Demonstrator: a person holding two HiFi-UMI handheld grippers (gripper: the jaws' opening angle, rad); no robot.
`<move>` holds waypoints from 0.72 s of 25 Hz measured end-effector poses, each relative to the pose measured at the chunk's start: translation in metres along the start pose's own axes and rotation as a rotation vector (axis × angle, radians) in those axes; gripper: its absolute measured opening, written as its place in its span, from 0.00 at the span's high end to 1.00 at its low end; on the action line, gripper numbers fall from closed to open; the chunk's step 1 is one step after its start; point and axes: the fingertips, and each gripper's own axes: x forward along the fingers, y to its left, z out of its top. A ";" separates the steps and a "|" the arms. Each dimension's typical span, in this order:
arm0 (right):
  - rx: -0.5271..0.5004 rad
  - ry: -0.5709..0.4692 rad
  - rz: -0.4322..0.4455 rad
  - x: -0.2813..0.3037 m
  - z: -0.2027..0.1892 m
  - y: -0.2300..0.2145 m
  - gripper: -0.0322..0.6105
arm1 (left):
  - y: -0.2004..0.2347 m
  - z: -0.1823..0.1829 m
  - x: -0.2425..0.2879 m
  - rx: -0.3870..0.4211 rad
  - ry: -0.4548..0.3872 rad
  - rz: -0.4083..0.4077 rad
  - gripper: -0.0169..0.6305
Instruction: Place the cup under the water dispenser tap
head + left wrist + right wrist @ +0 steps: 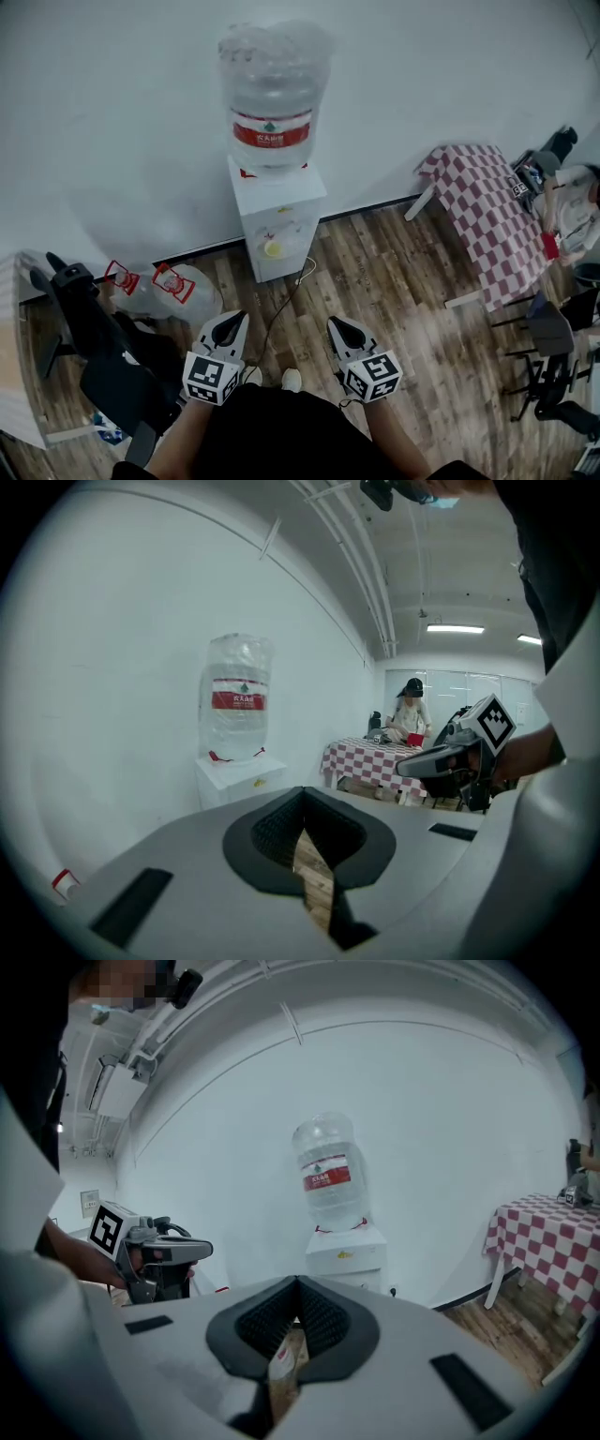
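Note:
The white water dispenser [275, 220] stands against the wall with a large clear bottle [272, 94] on top; it also shows in the left gripper view [239, 775] and the right gripper view [345, 1258]. A small yellow round thing [272, 248] sits on its front; I cannot tell whether it is a cup. My left gripper [236, 319] and right gripper [336, 324] hover side by side over the wood floor, well short of the dispenser. Both are shut with nothing between the jaws. No cup is held.
Two empty water bottles [178, 289] lie on the floor left of the dispenser, beside a black chair [94, 347]. A red-checked table [492, 216] stands at the right with a person seated behind it. A cable [286, 300] runs across the floor.

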 end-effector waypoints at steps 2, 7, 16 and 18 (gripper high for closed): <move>-0.005 -0.003 -0.011 0.000 0.001 0.003 0.92 | 0.003 0.000 0.000 0.008 0.002 -0.012 0.95; -0.004 -0.010 -0.035 0.000 0.000 0.012 0.92 | 0.010 0.003 -0.001 0.013 -0.010 -0.022 0.95; -0.003 0.007 -0.066 0.000 -0.010 0.024 0.92 | 0.014 -0.006 -0.006 0.006 0.003 -0.043 0.95; -0.007 0.009 -0.069 0.000 -0.011 0.026 0.92 | 0.015 -0.008 -0.008 0.004 0.004 -0.045 0.95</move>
